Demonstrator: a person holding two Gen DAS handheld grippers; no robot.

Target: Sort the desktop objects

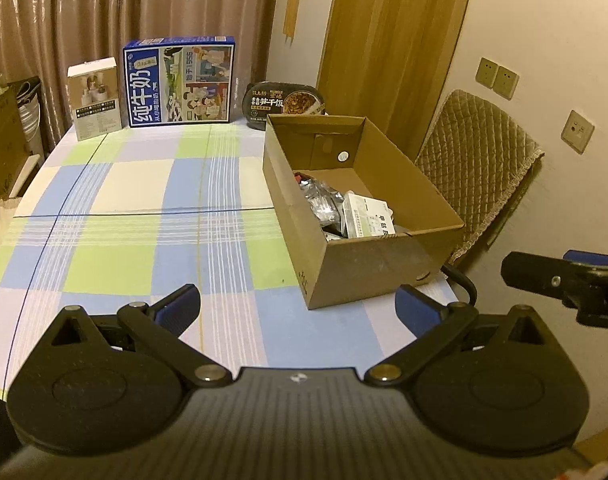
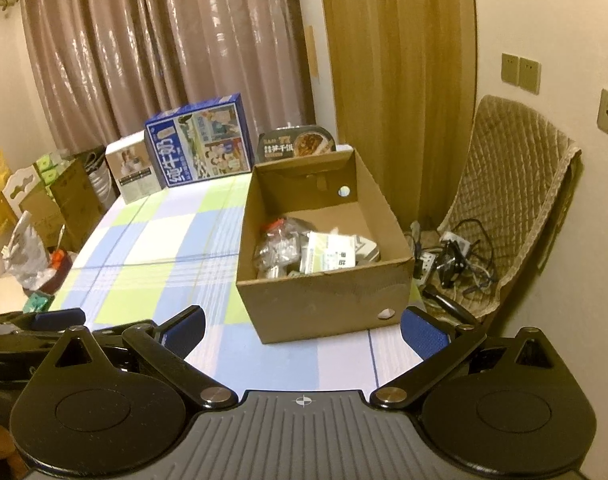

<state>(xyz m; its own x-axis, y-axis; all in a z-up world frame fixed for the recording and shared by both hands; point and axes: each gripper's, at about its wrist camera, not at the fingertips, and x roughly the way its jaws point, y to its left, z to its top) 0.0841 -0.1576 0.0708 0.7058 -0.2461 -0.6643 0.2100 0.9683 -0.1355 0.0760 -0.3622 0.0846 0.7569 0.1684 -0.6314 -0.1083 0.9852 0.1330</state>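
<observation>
Both spread, empty: left gripper [image 1: 298, 306], right gripper [image 2: 303, 326]. Cardboard box [image 2: 324, 300] straight ahead, already filled. Best kept low, clear of its rim.

left claw [image 1: 298, 308] spread wide, empty; right claw [image 2: 303, 330] likewise, side by side

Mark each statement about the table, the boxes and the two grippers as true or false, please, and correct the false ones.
1. The cardboard box is empty. False: it holds a white packet and clear bags.
2. The blue milk carton stands upright at the far edge of the table. True.
3. The left gripper is shut on a packet. False: its fingers are spread and hold nothing.
4. The right gripper is open and empty. True.
5. The black meal tray lies inside the cardboard box. False: it stands behind the box.
</observation>
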